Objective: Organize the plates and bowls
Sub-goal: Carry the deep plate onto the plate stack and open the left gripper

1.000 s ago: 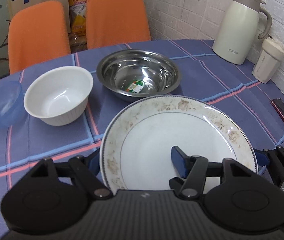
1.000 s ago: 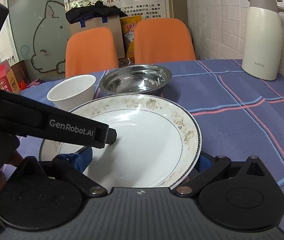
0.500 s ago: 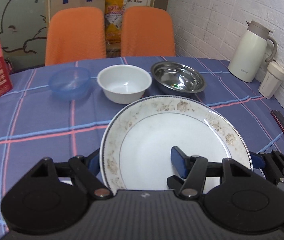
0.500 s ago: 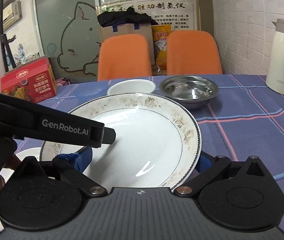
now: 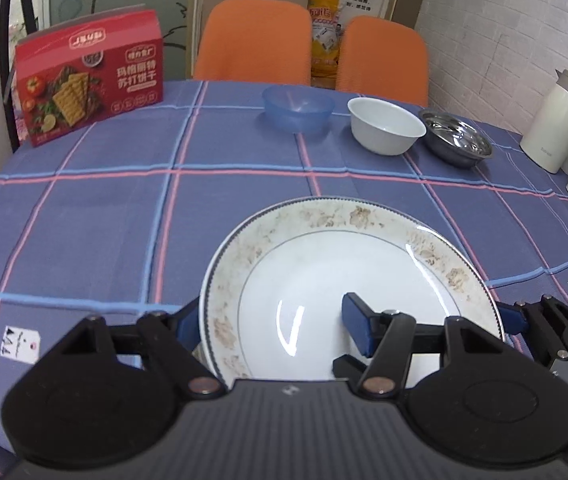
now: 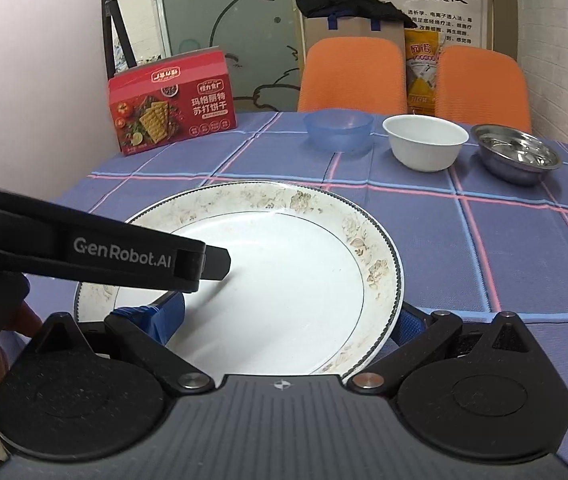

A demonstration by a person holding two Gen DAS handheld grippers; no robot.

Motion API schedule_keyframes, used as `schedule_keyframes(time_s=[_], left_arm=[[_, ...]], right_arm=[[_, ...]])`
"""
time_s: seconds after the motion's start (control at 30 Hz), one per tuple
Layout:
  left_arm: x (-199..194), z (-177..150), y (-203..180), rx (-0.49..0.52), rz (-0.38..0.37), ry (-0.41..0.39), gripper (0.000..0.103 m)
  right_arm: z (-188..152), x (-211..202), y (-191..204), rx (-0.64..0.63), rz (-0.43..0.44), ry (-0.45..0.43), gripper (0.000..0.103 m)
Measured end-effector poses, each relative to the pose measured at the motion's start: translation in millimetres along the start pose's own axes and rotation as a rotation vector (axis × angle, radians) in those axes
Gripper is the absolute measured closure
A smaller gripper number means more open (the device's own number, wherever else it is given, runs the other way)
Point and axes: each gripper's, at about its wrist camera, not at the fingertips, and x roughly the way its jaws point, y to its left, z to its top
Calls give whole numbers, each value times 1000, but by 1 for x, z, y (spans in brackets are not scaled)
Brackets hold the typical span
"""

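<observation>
Left wrist view: the left gripper has its fingers clamped on the near left rim of the plate, one blue pad over the white well and the other under the left edge. The plate is held above the checked worktop. At its right edge the right gripper shows. Far across the worktop stand a blue bowl, a white bowl and a steel bowl in a row, with a red cracker box to the far left and a white jug to the far right.

Right wrist view: the right gripper has its fingers closed on the plate's near rim. The left gripper's black finger reaches over the plate from the left.
</observation>
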Motion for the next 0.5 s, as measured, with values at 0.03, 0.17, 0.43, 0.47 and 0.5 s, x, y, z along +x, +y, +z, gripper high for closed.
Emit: schedule_keyframes(time_s=[0.03, 0.17, 0.43, 0.47, 0.5], left_arm=[[1, -2, 5, -12, -10, 3, 43], [2, -5, 8, -19, -49, 2, 41], [-17, 4, 7, -3, -17, -103, 22], [-21, 7, 7, 0, -10, -121, 22], [-24, 9, 6, 1, -7, -133, 19]], right_arm=[[-1, 1, 4, -23, -8, 1, 12], [-3, 2, 6, -57, -26, 4, 12], [-7, 4, -2, -69, -10, 53, 14], [-6, 2, 0, -85, -11, 40, 14], [-5, 1, 0, -92, -11, 30, 14]])
